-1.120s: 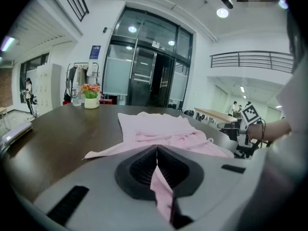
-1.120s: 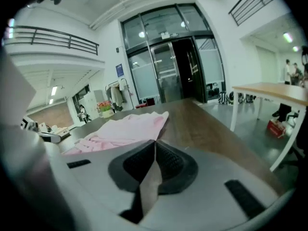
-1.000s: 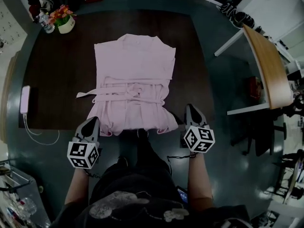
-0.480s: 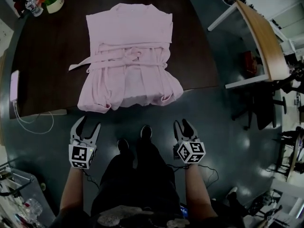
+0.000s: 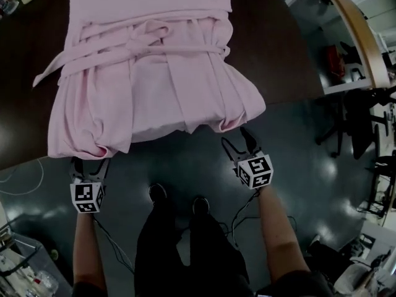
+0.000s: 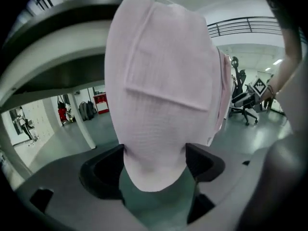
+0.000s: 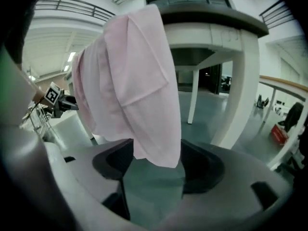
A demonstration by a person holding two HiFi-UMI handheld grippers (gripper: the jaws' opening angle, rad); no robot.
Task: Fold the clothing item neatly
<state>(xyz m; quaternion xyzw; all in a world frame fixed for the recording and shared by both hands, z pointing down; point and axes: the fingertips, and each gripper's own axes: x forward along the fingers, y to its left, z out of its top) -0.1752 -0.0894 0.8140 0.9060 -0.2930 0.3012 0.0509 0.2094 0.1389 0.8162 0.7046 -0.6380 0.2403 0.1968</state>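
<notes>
A pink robe (image 5: 148,73) with a tied belt lies flat on the dark table (image 5: 272,60), and its hem hangs over the near edge. My left gripper (image 5: 90,164) is under the hem's left corner. Its jaws are opening with the hanging fabric (image 6: 159,105) between them. My right gripper (image 5: 238,140) is under the hem's right corner, jaws also opening, and a fold of the hem (image 7: 139,90) drops between the pads. In the gripper views, both the left gripper (image 6: 153,162) and the right gripper (image 7: 154,162) show wide jaws.
A curved wooden bench (image 5: 359,30) and an office chair (image 5: 365,116) stand to the right. A white table leg (image 7: 236,95) rises just beyond the right gripper. The person's shoes (image 5: 158,193) are on the floor between the grippers. A thin cable (image 5: 25,178) lies at left.
Both grippers went from shut at the hem to open. They dropped back from the table and now sit under the hem corners. The robe's hem hangs further over the near edge.
</notes>
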